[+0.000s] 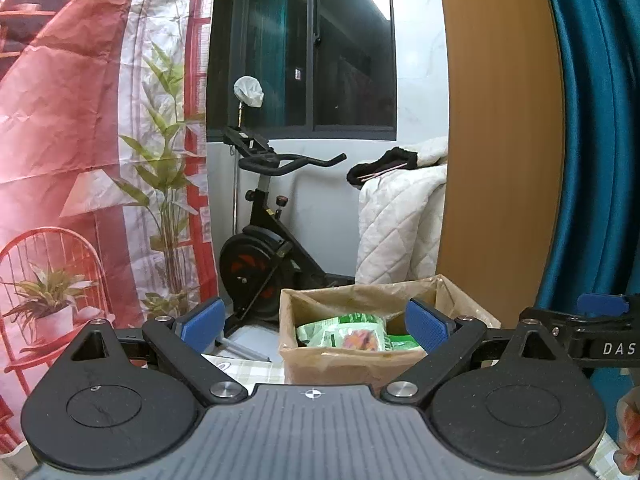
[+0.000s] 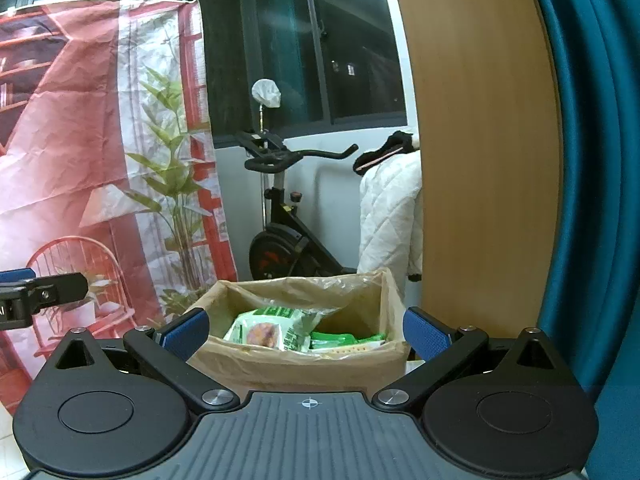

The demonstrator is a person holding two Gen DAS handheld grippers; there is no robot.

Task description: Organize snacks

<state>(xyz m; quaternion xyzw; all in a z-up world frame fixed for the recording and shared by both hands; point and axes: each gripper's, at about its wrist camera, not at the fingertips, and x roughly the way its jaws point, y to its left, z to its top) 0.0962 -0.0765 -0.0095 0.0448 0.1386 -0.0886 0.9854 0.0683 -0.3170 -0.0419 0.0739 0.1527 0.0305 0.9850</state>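
Both grippers, left gripper point(image 1: 314, 326) and right gripper point(image 2: 306, 334), hover spread and empty just short of the cardboard box point(image 2: 304, 364), where green snack packets point(image 2: 276, 330) lie straight ahead, the right gripper seemingly nearer

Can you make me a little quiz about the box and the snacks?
1. True or false: the box has snack packs in it.
2. Is the right gripper holding anything: yes or no?
3. What stands behind the box: A) an exercise bike, B) a fridge, C) a sofa?

Key: 1 true. 2 no, both it and the left gripper are open and empty. 3 A.
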